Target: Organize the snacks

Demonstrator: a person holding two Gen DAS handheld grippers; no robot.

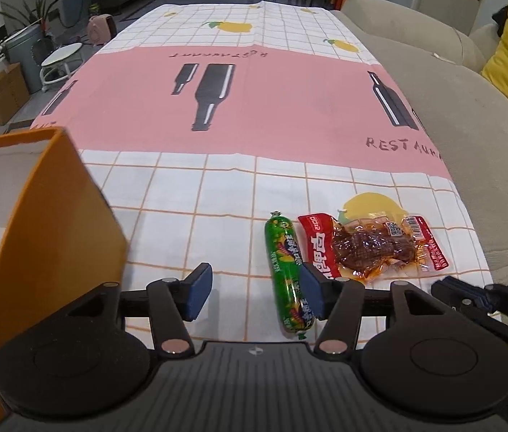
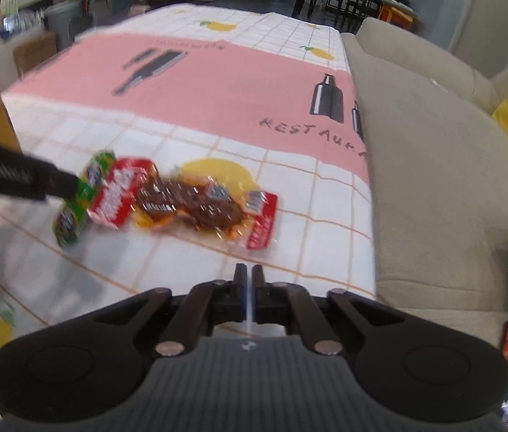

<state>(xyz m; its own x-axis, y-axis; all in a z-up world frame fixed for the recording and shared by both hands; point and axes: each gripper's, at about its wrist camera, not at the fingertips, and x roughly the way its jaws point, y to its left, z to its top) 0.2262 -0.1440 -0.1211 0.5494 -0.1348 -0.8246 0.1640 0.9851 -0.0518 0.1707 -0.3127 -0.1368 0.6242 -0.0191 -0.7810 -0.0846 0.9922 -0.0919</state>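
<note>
Green sausage stick [image 1: 289, 273] lies just inside my left claw's [image 1: 254, 293] right pad, jaws wide. Red meat pack [image 1: 373, 248] touches it on the far side: closing may snag both. Orange box [image 1: 52, 252] sits to my left. Right claw [image 2: 248, 280] nearly closed, empty, w/ the pack just ahead.

The left hand-held gripper [image 1: 255, 293] is held low and level, its two blue-padded fingers [image 1: 196, 297] spread wide apart with nothing clamped between them. The right hand-held gripper [image 2: 248, 289] is also held low and tipped slightly downward, its fingers [image 2: 240, 280] drawn almost together with only a thin slit between them and nothing gripped. In the right wrist view the left one's black finger reaches in from the left edge.
</note>
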